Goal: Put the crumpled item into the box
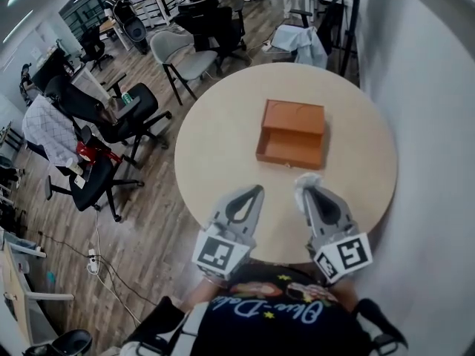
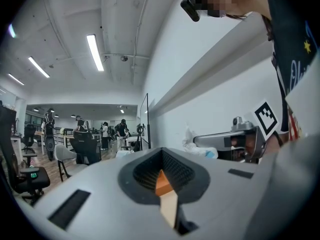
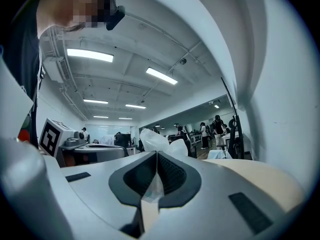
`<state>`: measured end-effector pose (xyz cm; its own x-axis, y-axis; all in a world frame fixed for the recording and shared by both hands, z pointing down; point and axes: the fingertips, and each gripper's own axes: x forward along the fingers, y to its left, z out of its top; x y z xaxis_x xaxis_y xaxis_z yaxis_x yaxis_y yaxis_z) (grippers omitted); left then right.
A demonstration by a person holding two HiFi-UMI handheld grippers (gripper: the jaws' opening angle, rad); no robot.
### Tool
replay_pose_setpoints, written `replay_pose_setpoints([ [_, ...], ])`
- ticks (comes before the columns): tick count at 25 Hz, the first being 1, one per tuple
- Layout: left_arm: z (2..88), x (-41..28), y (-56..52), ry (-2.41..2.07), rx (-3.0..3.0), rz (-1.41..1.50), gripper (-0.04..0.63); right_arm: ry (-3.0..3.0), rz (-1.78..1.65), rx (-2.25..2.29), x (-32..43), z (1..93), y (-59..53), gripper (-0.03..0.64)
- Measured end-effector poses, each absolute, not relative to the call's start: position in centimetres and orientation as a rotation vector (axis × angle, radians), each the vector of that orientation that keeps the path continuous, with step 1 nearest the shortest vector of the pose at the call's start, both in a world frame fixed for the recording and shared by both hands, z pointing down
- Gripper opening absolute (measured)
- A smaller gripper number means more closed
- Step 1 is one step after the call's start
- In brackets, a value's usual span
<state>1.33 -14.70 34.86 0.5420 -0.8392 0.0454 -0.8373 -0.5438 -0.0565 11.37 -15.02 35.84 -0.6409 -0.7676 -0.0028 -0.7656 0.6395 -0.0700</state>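
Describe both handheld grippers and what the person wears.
The left gripper and right gripper match: grey, wedge-shaped tapering jaws with black ribbed inner pads, each backed by a white cube printed with black square markers. No cables show. The person wears a black shirt with pale blue script and yellow stars.

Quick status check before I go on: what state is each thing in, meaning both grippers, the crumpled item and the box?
left gripper: shut, holding nothing, over the table.
right gripper: shut on the crumpled item.
crumpled item: white, pinched at the right gripper's tip, not yet in the box.
box: open, standing on the table, nothing visible inside.
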Motion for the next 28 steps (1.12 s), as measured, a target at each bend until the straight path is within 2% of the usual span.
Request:
replay_pose_setpoints([
  [28, 37.8, -3.1, -27.7, 1.418, -2.803, -0.193, -0.008, 2.827, -0.150, -1.520, 7.7, 37.9, -27.6, 0.003],
])
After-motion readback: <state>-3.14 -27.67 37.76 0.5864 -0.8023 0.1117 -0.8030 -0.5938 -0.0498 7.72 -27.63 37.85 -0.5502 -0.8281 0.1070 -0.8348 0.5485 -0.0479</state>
